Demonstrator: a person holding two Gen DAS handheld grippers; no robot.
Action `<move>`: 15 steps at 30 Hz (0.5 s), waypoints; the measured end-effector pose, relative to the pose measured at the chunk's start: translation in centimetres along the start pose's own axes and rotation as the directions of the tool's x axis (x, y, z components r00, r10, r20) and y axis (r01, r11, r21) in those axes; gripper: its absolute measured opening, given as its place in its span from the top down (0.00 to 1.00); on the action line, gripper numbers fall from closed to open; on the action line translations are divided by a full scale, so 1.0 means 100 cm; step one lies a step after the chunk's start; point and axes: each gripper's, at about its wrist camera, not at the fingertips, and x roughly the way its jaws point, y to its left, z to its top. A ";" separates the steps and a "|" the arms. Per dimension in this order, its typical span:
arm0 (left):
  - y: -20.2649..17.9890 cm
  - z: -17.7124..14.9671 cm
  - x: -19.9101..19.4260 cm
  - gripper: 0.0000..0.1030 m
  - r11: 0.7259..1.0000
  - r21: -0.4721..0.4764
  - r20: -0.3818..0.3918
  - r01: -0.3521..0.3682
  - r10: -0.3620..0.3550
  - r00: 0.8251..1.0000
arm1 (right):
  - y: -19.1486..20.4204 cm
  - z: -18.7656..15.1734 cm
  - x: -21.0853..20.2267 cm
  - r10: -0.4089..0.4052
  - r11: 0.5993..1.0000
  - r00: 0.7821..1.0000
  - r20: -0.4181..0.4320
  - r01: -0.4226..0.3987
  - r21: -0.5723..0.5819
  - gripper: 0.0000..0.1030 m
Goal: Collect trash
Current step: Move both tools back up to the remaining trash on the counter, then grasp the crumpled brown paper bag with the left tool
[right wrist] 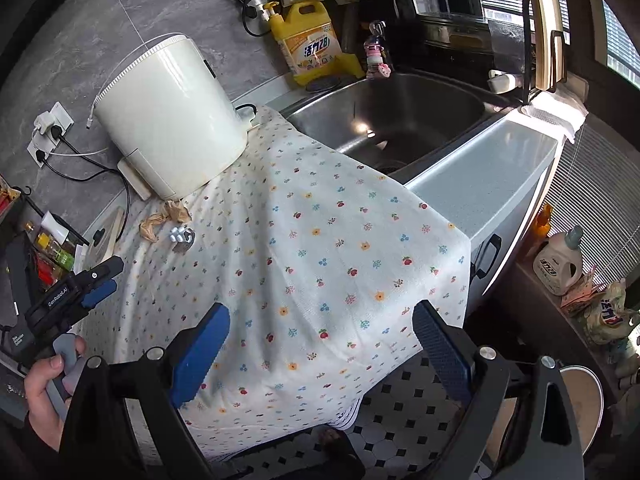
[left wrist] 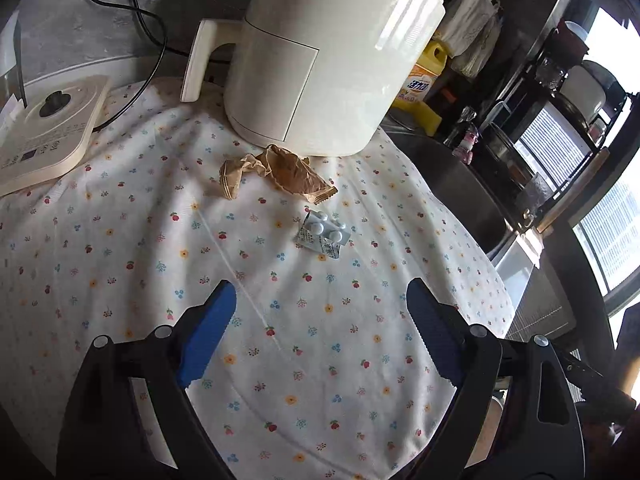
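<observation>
A crumpled brown wrapper (left wrist: pixel 276 172) lies on the flowered cloth (left wrist: pixel 120 248) just in front of a cream appliance (left wrist: pixel 328 60). A blister pack of white pills (left wrist: pixel 325 234) lies a little nearer, to the wrapper's right. My left gripper (left wrist: pixel 320 320) hangs open over the cloth, short of both, with nothing between its blue pads. In the right wrist view the wrapper (right wrist: pixel 162 220) and the pill pack (right wrist: pixel 181 237) are far off at the left. My right gripper (right wrist: pixel 322 344) is open over the cloth's front edge, empty. A hand holds the left gripper (right wrist: pixel 96 288) at lower left.
A steel sink (right wrist: pixel 400 120) sits behind the cloth, with a yellow detergent bottle (right wrist: pixel 308 40) beside it. A flat cream base (left wrist: pixel 44 136) with a cord lies at left. Wall sockets (right wrist: pixel 50 132) with plugs are behind the appliance. Checkered floor (right wrist: pixel 408 420) shows below the counter.
</observation>
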 end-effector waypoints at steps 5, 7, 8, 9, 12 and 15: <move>0.020 0.022 0.013 0.22 1.000 0.028 -0.008 0.001 -0.001 1.000 | 0.021 0.003 0.015 -0.018 0.999 1.000 0.014 0.017 0.027 0.12; 0.027 0.030 0.018 0.23 0.999 0.039 -0.010 -0.001 0.001 1.000 | 0.028 0.003 0.019 -0.027 0.999 0.999 0.020 0.027 0.042 0.12; 0.030 0.034 0.022 0.25 0.999 0.043 -0.013 0.000 0.000 1.000 | 0.031 0.002 0.021 -0.034 0.998 0.999 0.022 0.033 0.051 0.12; 0.033 0.038 0.025 0.27 0.999 0.047 -0.015 0.001 -0.001 1.000 | 0.033 0.002 0.022 -0.039 0.998 0.999 0.023 0.038 0.060 0.12; 0.043 0.049 0.037 0.30 0.998 0.056 -0.024 0.002 -0.001 1.000 | 0.039 0.001 0.025 -0.063 0.995 0.998 0.025 0.061 0.077 0.12; 0.052 0.059 0.049 0.32 0.999 0.046 -0.026 -0.003 0.004 1.000 | 0.041 0.000 0.026 -0.091 0.992 0.996 0.022 0.088 0.092 0.12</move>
